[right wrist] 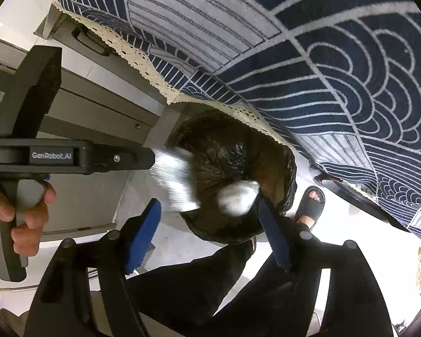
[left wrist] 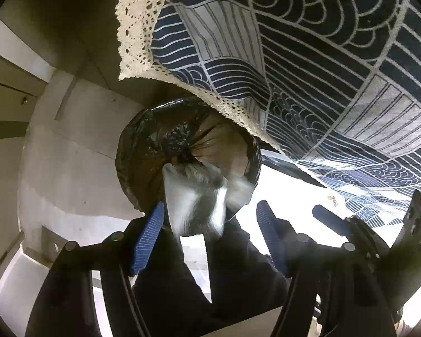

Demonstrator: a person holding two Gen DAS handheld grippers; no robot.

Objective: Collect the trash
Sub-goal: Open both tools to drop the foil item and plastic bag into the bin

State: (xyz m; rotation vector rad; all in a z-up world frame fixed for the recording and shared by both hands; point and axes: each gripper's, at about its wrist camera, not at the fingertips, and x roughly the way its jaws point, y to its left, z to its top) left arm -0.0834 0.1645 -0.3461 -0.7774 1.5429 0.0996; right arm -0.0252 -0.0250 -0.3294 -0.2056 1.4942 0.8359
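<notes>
A round bin lined with a black bag (left wrist: 143, 146) stands on the floor under the table's edge; in the right wrist view the bin (right wrist: 224, 151) is at centre. My left gripper (left wrist: 210, 224) hangs open over it, and a blurred white piece of trash (left wrist: 193, 196) is loose between its blue pads, over the bin's mouth. My right gripper (right wrist: 209, 224) is open too, with a second blurred white piece (right wrist: 237, 196) free by its right pad. The first piece (right wrist: 172, 177) shows just off the left gripper's tip (right wrist: 147, 156).
A navy and grey patterned tablecloth (left wrist: 308, 56) with a cream lace hem (left wrist: 134, 28) hangs over part of the bin. Grey cabinet fronts (right wrist: 98, 112) stand to the left. The person's dark trouser legs (right wrist: 210, 280) and sandalled foot (right wrist: 311, 202) are beside the bin on the white floor.
</notes>
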